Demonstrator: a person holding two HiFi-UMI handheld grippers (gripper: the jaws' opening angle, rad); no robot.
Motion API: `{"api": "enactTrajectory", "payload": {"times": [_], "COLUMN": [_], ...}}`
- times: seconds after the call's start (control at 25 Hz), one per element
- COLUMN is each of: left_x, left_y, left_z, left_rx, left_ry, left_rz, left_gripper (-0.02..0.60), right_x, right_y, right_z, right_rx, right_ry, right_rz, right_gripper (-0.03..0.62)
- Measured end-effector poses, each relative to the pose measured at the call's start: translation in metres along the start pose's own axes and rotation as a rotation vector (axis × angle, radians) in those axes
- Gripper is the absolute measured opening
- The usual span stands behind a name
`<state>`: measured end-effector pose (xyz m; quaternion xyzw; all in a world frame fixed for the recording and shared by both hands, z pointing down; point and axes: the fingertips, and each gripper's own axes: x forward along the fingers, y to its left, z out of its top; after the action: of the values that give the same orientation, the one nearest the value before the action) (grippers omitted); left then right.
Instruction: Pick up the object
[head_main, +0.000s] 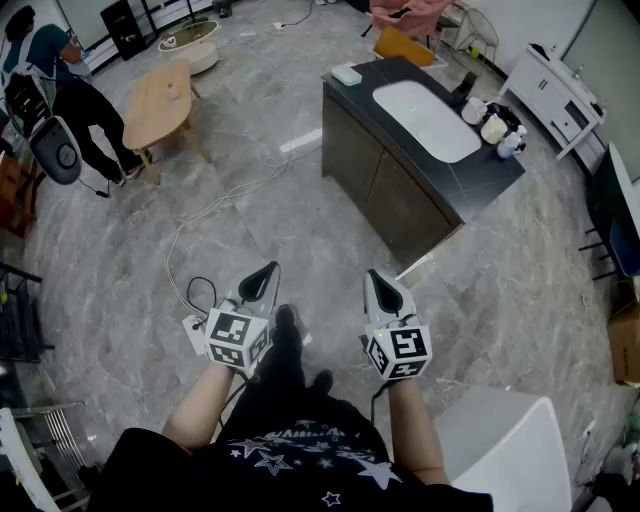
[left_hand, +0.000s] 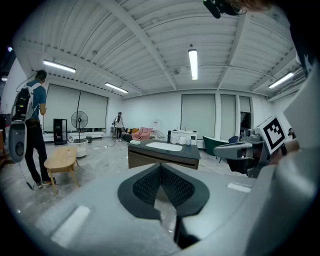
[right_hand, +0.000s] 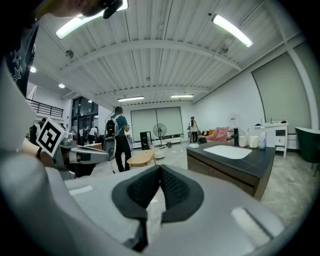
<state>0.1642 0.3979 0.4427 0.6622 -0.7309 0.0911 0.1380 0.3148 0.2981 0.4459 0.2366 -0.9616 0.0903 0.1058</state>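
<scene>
Both grippers are held out at waist height over the marble floor, side by side and pointing forward. My left gripper is shut, its black pads meeting at the tips with nothing between them. My right gripper is shut too, and empty. Ahead and to the right stands a dark counter with a white basin. On it are a small pale box and white cups and jugs. I cannot tell which of these is the object. Neither gripper is near the counter.
A low wooden table stands at the far left, with a person with a backpack beside it. A cable runs across the floor. A white seat is at my right, a white cabinet far right.
</scene>
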Motion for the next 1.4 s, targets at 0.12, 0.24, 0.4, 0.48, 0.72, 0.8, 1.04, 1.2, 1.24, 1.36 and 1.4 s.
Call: {"api": "enactTrajectory", "payload": {"times": [0.12, 0.24, 0.4, 0.48, 0.72, 0.8, 1.04, 1.2, 1.24, 1.36, 1.4], "left_x": [-0.009, -0.015, -0.01, -0.002, 0.045, 0.068, 0.128, 0.156, 0.162, 0.176, 0.179], "left_y": [-0.006, -0.007, 0.002, 0.007, 0.044, 0.065, 0.125, 0.166, 0.176, 0.203, 0.211], "left_z": [-0.015, -0.024, -0.027, -0.025, 0.004, 0.019, 0.065, 0.073, 0.073, 0.073, 0.073], "left_rx": [0.008, 0.008, -0.005, -0.013, -0.01, -0.007, 0.014, 0.006, 0.003, -0.002, -0.006], "left_ry": [0.009, 0.012, 0.026, 0.027, -0.02, -0.036, -0.06, -0.045, -0.041, -0.031, -0.026], "left_rz": [0.006, 0.011, 0.011, 0.007, -0.006, -0.015, -0.064, -0.091, -0.098, -0.107, -0.105], "left_gripper": [0.009, 0.009, 0.011, 0.011, 0.009, 0.011, 0.011, 0.009, 0.011, 0.009, 0.011], "right_x": [-0.004, -0.004, 0.006, 0.015, 0.066, 0.094, 0.177, 0.225, 0.235, 0.26, 0.266], "right_y": [0.002, 0.002, -0.003, -0.005, -0.029, -0.04, -0.067, -0.076, -0.077, -0.077, -0.077], "right_z": [-0.008, -0.014, -0.014, -0.012, 0.017, 0.032, 0.083, 0.093, 0.092, 0.086, 0.084], "right_rx": [0.01, 0.031, 0.042, 0.044, 0.036, 0.045, 0.07, 0.11, 0.119, 0.161, 0.178], "right_ry": [0.003, 0.01, 0.015, 0.016, -0.01, -0.026, -0.058, -0.062, -0.056, -0.034, -0.026], "right_rz": [0.0, 0.002, -0.004, -0.005, -0.039, -0.056, -0.126, -0.168, -0.179, -0.202, -0.206], "right_gripper": [0.005, 0.005, 0.005, 0.003, 0.005, 0.005, 0.035, 0.103, 0.106, 0.132, 0.137]}}
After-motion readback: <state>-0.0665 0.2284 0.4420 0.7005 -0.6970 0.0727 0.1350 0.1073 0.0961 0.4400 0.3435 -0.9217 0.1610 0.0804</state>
